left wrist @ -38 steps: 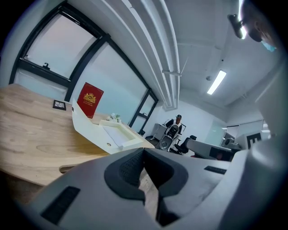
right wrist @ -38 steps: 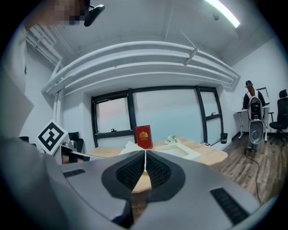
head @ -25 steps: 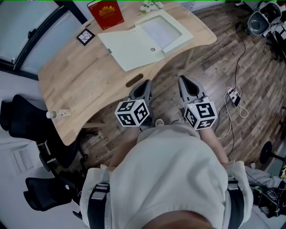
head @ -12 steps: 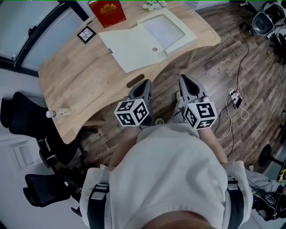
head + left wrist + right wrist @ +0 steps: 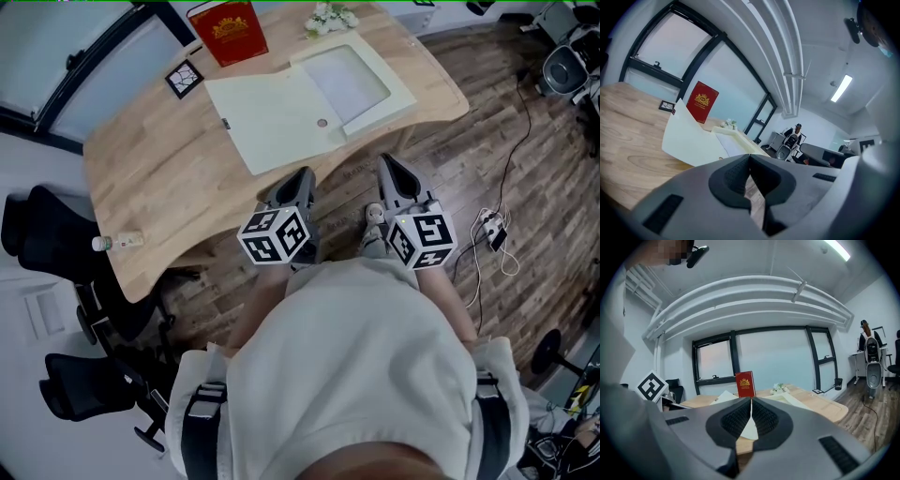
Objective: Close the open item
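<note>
Two claws, both closed with nothing between their jaws, hang side by side over the wooden floor (image 5: 487, 141), just short of the curved front edge of the desk (image 5: 159, 178). The left claw (image 5: 302, 178) points at the rim; the right claw (image 5: 389, 167) sits at its three o'clock. Neither touches the desk.

At twelve o'clock from the claws lies the open cream box (image 5: 352, 80). Its lid (image 5: 281, 112) is folded out flat at the tray's nine o'clock side, and the lid's near corner reaches almost to the desk's front edge, close ahead of the left claw.

Behind the box, at twelve o'clock, stand a red book (image 5: 228, 31) and small white flowers (image 5: 330, 16). A square marker tile (image 5: 185, 78) lies at the lid's ten o'clock. Bare wood stretches toward eight o'clock, out to a small bottle (image 5: 117, 242) on the desk's far left edge. Black chairs (image 5: 56, 234) crowd that side. Cables (image 5: 492, 225) trail across the floor at three o'clock.
</note>
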The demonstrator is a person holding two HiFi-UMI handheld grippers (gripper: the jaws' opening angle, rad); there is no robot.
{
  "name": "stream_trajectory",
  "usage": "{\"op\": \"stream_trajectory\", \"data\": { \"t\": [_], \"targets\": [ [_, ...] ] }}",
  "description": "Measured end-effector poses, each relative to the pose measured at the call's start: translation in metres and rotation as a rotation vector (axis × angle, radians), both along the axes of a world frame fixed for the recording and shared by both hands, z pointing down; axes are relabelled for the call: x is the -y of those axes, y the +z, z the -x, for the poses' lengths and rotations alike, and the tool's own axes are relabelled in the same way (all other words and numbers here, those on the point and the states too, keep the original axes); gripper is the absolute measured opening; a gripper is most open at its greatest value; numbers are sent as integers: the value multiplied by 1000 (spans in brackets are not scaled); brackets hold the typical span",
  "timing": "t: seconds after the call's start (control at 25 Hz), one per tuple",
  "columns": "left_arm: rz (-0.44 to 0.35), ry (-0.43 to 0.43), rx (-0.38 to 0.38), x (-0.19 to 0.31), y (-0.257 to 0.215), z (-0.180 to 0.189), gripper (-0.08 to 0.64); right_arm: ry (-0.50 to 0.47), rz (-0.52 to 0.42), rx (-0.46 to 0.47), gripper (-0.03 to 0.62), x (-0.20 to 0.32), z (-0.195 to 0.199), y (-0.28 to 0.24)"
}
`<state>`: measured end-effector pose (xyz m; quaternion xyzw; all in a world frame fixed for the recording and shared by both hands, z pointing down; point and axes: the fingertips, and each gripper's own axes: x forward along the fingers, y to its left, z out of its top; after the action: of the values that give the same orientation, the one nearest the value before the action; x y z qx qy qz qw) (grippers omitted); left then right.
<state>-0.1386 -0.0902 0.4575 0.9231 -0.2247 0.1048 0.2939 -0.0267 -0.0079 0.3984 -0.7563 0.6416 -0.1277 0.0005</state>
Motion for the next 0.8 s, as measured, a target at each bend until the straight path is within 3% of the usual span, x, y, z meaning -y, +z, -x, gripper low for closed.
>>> {"op": "stream_trajectory", "data": {
  "t": [0.8],
  "targets": [
    [36,-127,-1,44,-3,-96,21,-115,19,-37,20,46,-111,-6]
  ]
}}
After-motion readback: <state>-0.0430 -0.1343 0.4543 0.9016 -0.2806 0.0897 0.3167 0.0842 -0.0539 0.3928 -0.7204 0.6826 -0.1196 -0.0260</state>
